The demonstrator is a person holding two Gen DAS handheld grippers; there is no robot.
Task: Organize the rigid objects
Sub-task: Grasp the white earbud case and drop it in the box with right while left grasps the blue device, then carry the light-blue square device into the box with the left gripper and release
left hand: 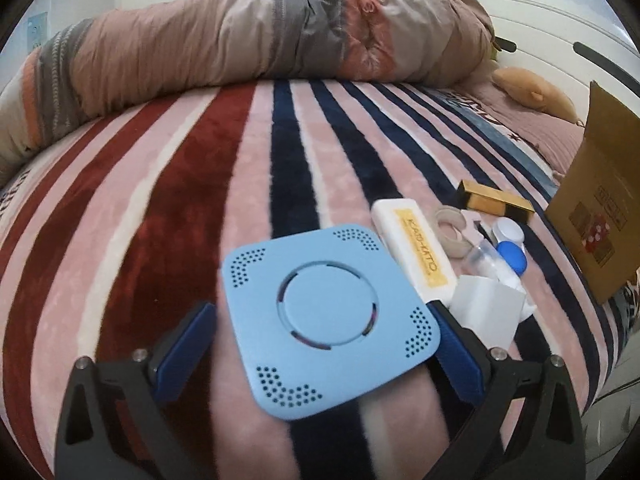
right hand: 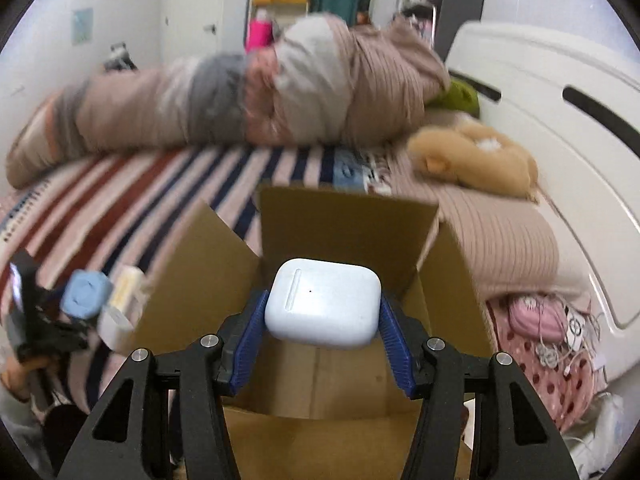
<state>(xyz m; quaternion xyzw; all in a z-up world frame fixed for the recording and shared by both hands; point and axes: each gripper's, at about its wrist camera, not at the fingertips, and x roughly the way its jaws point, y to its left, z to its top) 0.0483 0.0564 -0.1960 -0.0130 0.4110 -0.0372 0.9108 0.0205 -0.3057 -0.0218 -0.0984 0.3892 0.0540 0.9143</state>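
Observation:
My left gripper (left hand: 324, 320) is open around a light blue square device (left hand: 328, 320) that lies on the striped blanket; the right finger is near its edge, the left finger stands apart. My right gripper (right hand: 322, 312) is shut on a white earbud case (right hand: 322, 304) and holds it above the open cardboard box (right hand: 348, 220). The left gripper with the blue device (right hand: 84, 294) shows at the left of the right wrist view. The box (left hand: 600, 216) stands at the right in the left wrist view.
Beside the blue device lie a white and yellow case (left hand: 416, 248), a tape roll (left hand: 452, 232), a gold and black box (left hand: 496, 200), a blue and white lens case (left hand: 510, 244) and a white box (left hand: 486, 312). A rolled duvet (left hand: 240, 52) and a plush toy (right hand: 476, 160) lie behind.

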